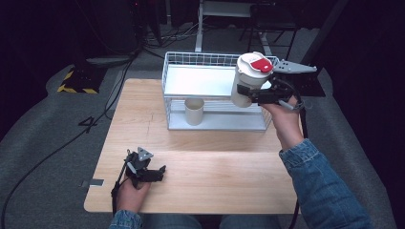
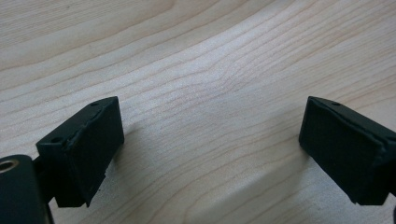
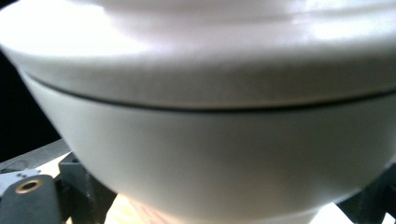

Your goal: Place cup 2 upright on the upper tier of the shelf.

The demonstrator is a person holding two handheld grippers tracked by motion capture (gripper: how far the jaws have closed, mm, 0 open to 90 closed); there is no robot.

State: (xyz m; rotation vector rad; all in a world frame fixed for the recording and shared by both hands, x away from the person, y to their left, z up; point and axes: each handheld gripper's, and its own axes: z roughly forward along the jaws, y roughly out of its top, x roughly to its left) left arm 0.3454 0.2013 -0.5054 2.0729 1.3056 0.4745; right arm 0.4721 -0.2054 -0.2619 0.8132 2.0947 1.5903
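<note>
Right tongs (image 1: 249,94) hold a lidded white cup (image 1: 248,78) by its lower body, jaws clamped on either side of the wall. In the right gripper view the cup (image 3: 201,154) sits pressed close between the jaws. The lid carries a red tab (image 1: 261,65) on top. The cup is airborne, at the right front corner of the white wire rack (image 1: 191,59), level with or slightly above the upper shelf (image 1: 196,81). Its long axis is near upright, with a slight tilt, the lid leaning toward the right and away from the person.

A second, open beige cup (image 1: 194,111) stands upright on the rack's lower tier, left of centre and well apart from the held cup.

Left tongs (image 1: 152,172) rest low on the wooden worktop (image 1: 215,167) near the person's edge, jaws standing wide with nothing between them. The left gripper view shows bare wood grain (image 2: 210,93) between the two pads.

Key relation: the upper shelf lies to the left of the held cup and slightly farther from the person, just beside it. The right hand (image 1: 282,117) is the nearer hand by a wide margin; the left is well apart from the rack.

Judgement: the work in hand looks like placing the lidded cup on the upper shelf. The base would need to clear the wire rim before lowering. The tilt should be corrected first, or the cup may land on its edge.
</note>
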